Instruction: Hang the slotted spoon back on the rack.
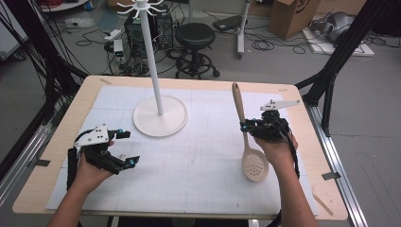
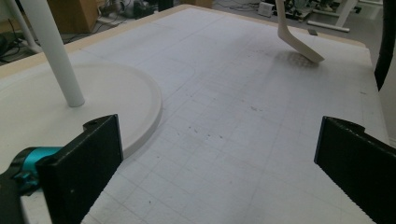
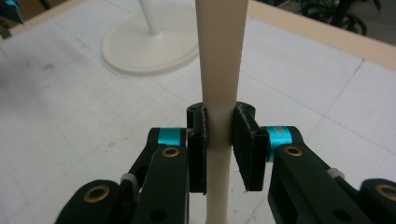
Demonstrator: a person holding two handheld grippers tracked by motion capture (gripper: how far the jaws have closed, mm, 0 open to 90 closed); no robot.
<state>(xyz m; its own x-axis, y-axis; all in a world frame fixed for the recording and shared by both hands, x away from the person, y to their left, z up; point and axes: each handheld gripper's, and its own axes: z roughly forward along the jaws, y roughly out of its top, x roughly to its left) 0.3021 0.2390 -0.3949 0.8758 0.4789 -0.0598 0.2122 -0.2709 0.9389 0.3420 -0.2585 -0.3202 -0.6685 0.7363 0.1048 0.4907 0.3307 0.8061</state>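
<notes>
High view shows the right gripper (image 1: 247,126) clamped on the handle of a slotted spoon (image 1: 246,137), about midway along it. The handle points away toward the far edge of the table (image 1: 61,132), and the perforated bowl hangs toward the person, low over the white gridded mat (image 1: 189,165); whether it touches the mat cannot be told. Seen from the right gripper view, the two jaws press flat against either side of the pale handle. The left gripper (image 1: 126,148) rests well apart on the left side of the mat, its jaws spread wide with nothing between them.

A white hook stand (image 1: 156,71) rises from a round base behind the centre of the mat, its hooks at the top. The step in hand looks like carrying the spoon toward that stand. The next move likely calls for lifting the spoon high and bringing the end of its handle to a hook; no hanging hole can be made out.

Beyond the wooden table lie a grey floor, tangled cables, a black stool (image 1: 195,47) and a cardboard box (image 1: 293,16).
</notes>
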